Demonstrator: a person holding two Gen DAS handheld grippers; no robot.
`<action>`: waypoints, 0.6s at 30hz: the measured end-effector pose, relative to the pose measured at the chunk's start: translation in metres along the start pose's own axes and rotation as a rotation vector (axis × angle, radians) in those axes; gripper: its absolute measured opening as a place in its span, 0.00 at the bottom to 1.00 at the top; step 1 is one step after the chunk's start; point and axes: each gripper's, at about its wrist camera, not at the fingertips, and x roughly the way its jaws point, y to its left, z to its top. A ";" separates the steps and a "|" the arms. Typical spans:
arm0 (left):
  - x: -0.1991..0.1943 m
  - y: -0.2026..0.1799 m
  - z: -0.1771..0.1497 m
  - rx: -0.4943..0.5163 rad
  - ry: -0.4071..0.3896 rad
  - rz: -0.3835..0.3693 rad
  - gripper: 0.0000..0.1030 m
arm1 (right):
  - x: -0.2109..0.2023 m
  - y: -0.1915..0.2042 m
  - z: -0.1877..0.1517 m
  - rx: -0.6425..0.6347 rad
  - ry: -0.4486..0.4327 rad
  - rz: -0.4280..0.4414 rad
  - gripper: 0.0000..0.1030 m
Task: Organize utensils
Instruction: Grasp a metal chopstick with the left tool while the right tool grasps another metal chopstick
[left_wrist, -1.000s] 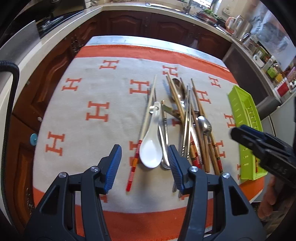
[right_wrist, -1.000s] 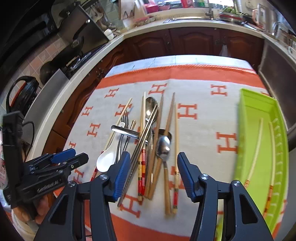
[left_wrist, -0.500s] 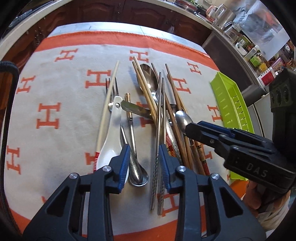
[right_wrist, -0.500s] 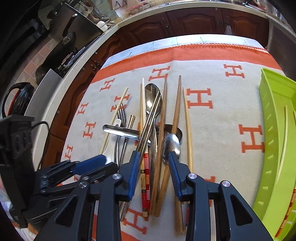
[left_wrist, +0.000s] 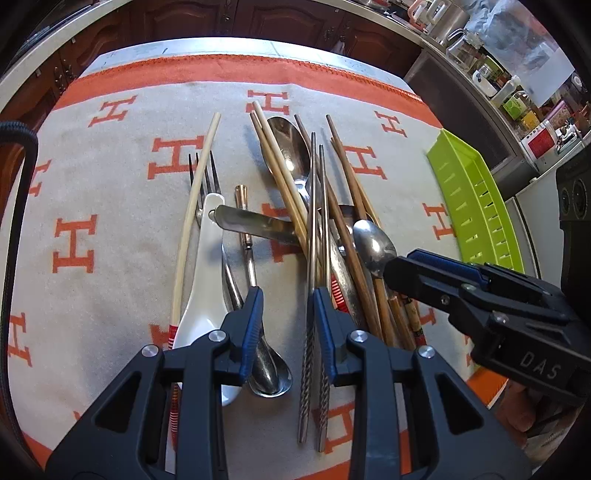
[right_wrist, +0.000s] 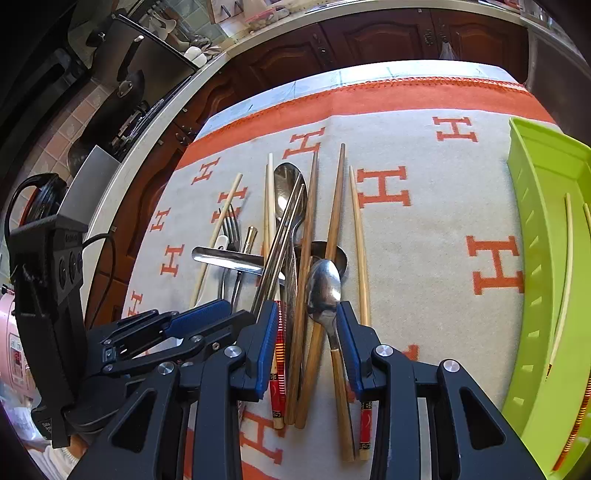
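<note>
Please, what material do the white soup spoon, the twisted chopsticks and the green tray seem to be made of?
The white soup spoon looks like glazed ceramic, though it could be melamine: it is smooth, opaque and glossy. The twisted chopsticks look like stainless steel: grey, reflective, with spiral-grooved ends. The green tray looks like moulded plastic: one bright lime colour, thin walls, regular slots.

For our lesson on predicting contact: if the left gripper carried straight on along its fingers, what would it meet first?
Probably the cloth between the small spoon's handle and the metal chopsticks, which flank the left gripper; farther on, the knife. Depth is unclear.
</note>
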 end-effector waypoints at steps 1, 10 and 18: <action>0.000 0.000 0.000 0.001 -0.002 0.001 0.23 | 0.000 0.000 0.000 -0.001 -0.002 0.000 0.33; 0.010 -0.011 0.001 0.064 0.007 0.051 0.17 | -0.004 -0.001 0.000 0.005 -0.012 0.000 0.33; 0.006 -0.009 0.001 0.063 -0.016 0.047 0.03 | -0.004 -0.002 0.001 0.019 -0.013 0.004 0.33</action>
